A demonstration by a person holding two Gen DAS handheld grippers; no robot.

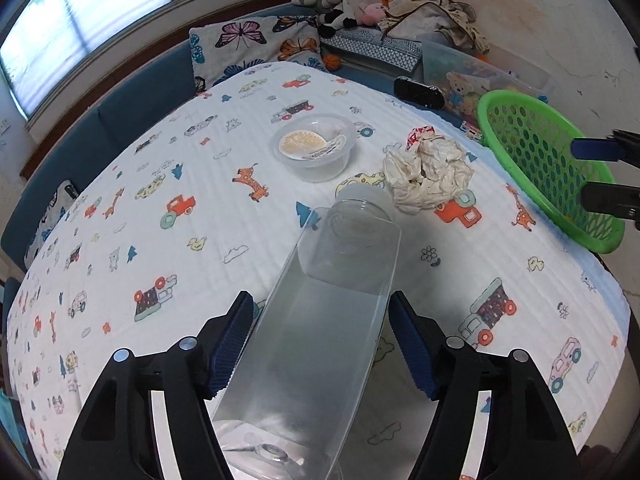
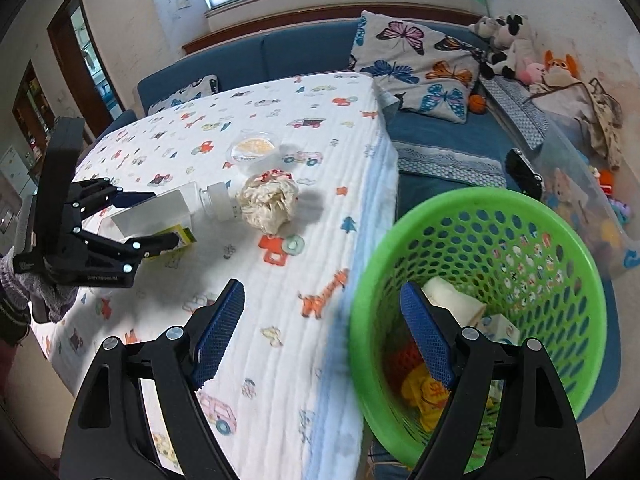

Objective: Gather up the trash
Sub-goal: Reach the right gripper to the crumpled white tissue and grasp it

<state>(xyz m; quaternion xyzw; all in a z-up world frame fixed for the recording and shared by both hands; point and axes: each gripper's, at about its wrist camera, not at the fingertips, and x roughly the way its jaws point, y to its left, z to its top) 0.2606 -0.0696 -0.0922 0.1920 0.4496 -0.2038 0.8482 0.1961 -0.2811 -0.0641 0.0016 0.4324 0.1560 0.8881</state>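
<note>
My left gripper (image 1: 320, 308) is shut on a clear square plastic bottle (image 1: 316, 320) with a white cap, held just above the patterned tablecloth (image 1: 140, 220). It also shows in the right wrist view (image 2: 152, 220), with the bottle (image 2: 192, 204) in it. A crumpled paper ball (image 1: 428, 176) lies just past the bottle cap, also visible in the right wrist view (image 2: 268, 204). A clear plastic cup (image 1: 314, 148) with a peeled lid stands further back. My right gripper (image 2: 324, 320) is open, its fingers astride the rim of a green basket (image 2: 560, 264) holding trash.
The basket (image 1: 540, 168) sits at the table's right edge. A blue sofa (image 2: 440, 140) with butterfly cushions (image 2: 420, 68), plush toys (image 2: 516, 48) and a clear toy bin (image 2: 592, 208) lies beyond the table.
</note>
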